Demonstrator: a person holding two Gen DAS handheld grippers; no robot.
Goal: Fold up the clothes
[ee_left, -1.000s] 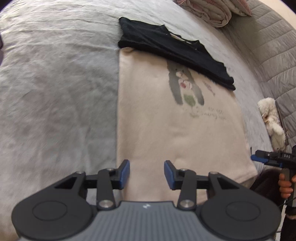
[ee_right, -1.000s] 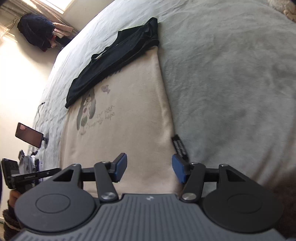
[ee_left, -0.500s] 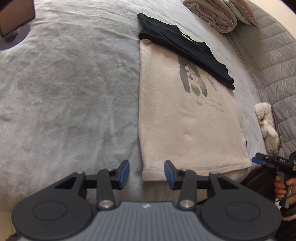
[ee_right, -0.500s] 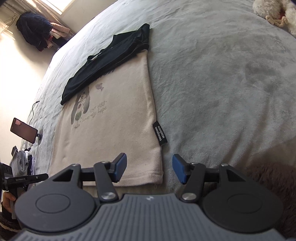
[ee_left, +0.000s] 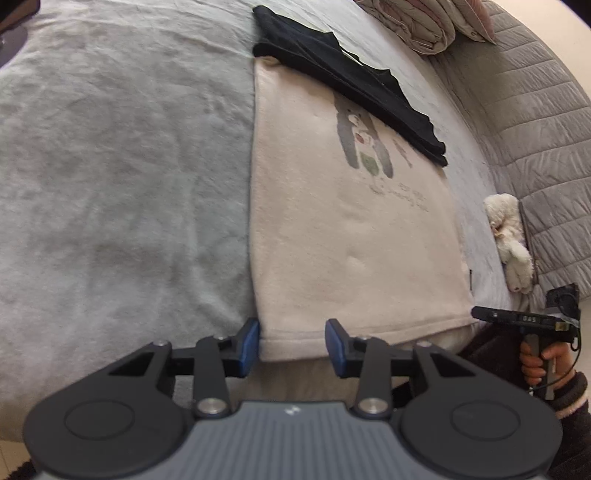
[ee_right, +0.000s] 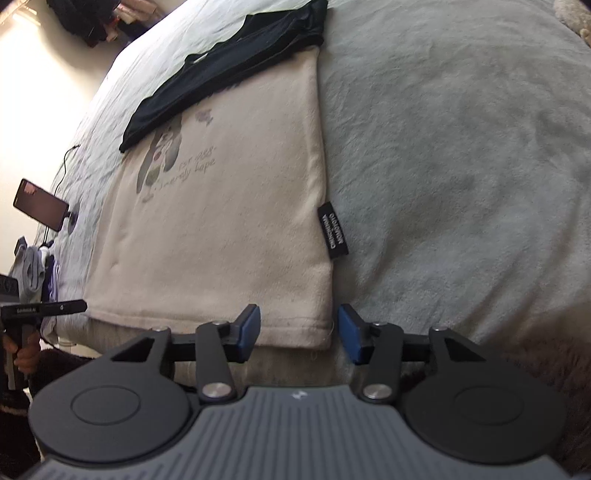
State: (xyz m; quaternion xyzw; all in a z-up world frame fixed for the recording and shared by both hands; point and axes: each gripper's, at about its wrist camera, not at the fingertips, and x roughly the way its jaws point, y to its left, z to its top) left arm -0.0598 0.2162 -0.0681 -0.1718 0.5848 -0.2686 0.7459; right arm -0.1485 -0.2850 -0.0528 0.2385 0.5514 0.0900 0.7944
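The cream shirt [ee_left: 351,236] lies flat on the grey bed [ee_left: 122,177], hem along the bed's near edge, a black garment [ee_left: 347,81] across its far end. My left gripper [ee_left: 291,345] straddles the hem's left corner, my right gripper [ee_right: 298,330] the right corner. Both jaws have just been closing, pads not yet pressing the cloth.

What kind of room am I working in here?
Most likely a bedroom: the cream shirt lies on a wide bed with a grey blanket, folded bedding beside a quilted headboard, and a plush toy.
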